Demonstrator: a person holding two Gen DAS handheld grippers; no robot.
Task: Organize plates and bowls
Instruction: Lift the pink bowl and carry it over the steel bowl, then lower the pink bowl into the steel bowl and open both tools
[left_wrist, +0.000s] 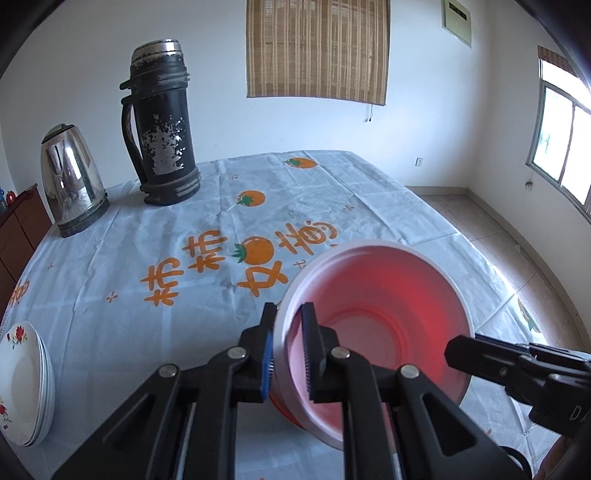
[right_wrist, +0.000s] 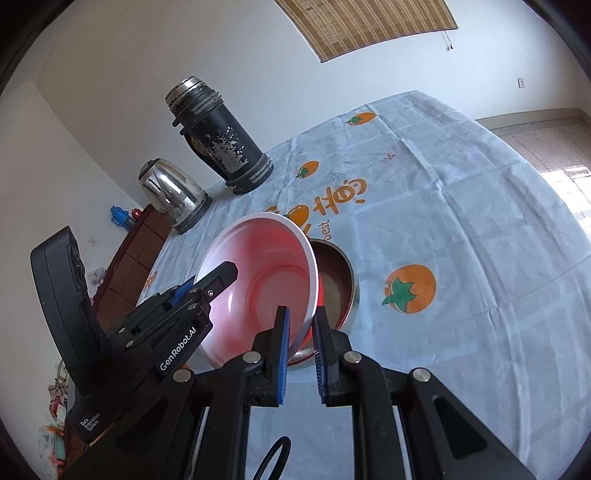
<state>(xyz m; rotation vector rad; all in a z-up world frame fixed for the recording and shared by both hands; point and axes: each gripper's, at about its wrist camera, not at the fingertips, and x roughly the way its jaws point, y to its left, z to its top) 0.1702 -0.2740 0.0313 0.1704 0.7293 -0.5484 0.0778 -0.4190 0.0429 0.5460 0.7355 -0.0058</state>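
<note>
A red bowl with a white-pink inside (left_wrist: 376, 321) is held tilted above the table. My left gripper (left_wrist: 290, 354) is shut on its near-left rim, one finger inside and one outside. In the right wrist view the same bowl (right_wrist: 258, 288) hangs over a metal bowl (right_wrist: 338, 288) that stands on the tablecloth. My right gripper (right_wrist: 299, 354) straddles the bowl's right rim with a gap at the pads, so it looks open. A stack of white flowered plates (left_wrist: 24, 380) sits at the table's left edge.
A tall black thermos (left_wrist: 162, 122) and a steel kettle (left_wrist: 72, 184) stand at the far left of the table (left_wrist: 332, 206), which has a pale cloth with orange prints. A dark wooden cabinet (right_wrist: 125, 266) is beyond the table's left side.
</note>
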